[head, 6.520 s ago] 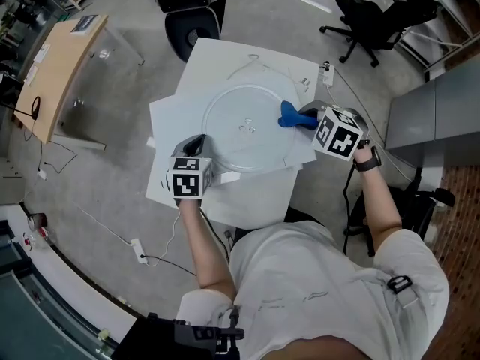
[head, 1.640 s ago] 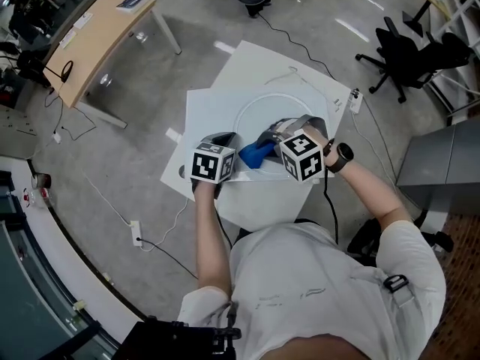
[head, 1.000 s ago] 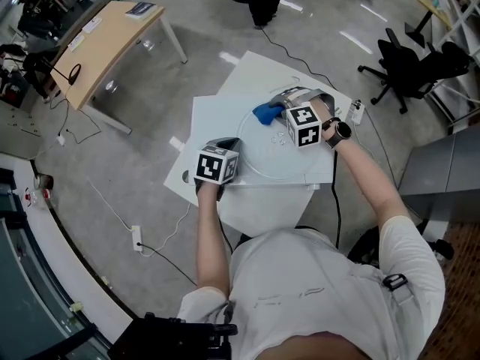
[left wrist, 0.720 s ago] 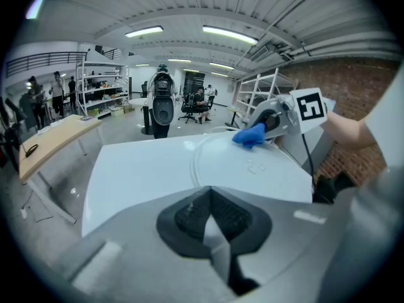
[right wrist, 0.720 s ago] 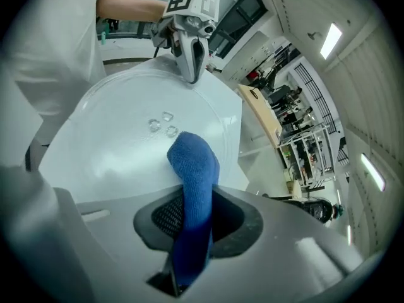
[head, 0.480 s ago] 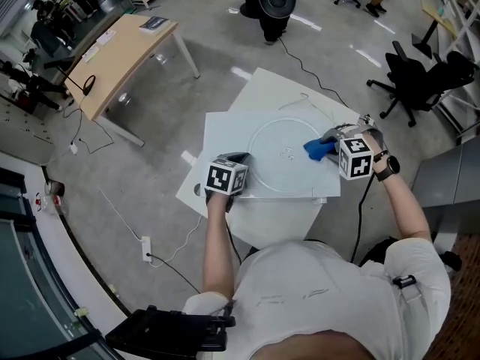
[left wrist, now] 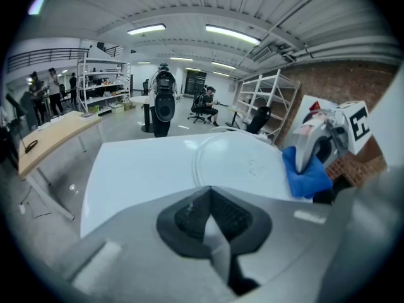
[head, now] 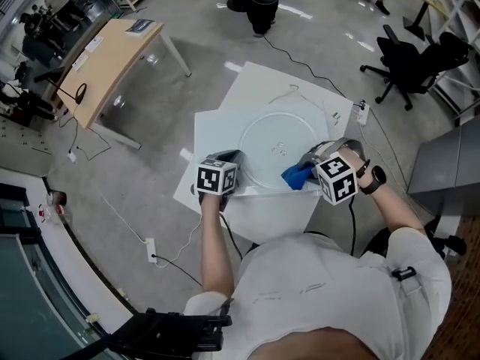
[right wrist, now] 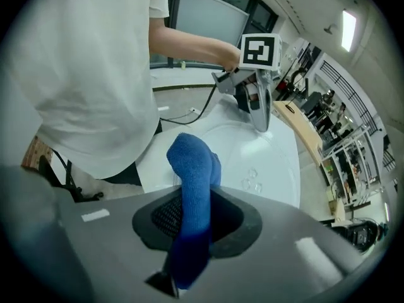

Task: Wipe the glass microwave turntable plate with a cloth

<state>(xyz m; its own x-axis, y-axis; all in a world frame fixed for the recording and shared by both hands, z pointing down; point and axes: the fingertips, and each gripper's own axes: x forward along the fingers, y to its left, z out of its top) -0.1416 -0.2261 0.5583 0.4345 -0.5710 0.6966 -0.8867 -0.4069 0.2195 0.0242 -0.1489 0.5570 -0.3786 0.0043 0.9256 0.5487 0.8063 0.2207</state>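
Overhead, a person in a white shirt stands at a white desk with a gripper in each hand. A round glass plate lies flat on a white board that covers most of the desk.

The right gripper has its jaws clamped on a blue cloth. In the right gripper view the cloth stands up from between the dark pads, folded into a thick tuft, with the plate just beyond it. From above, the cloth sits at the plate's near right rim, close to the board's front edge — whether it presses on the glass or on the board beside it cannot be told.

The left gripper rests at the plate's near left side, on the board. Its own view shows the jaws together, the pads meeting in a narrow line, with nothing seen between them; the plate spreads out ahead and the cloth shows blue at the far right, under the other gripper.

Around the desk — a grey concrete floor, a wooden table to the left and a black office chair at upper right.
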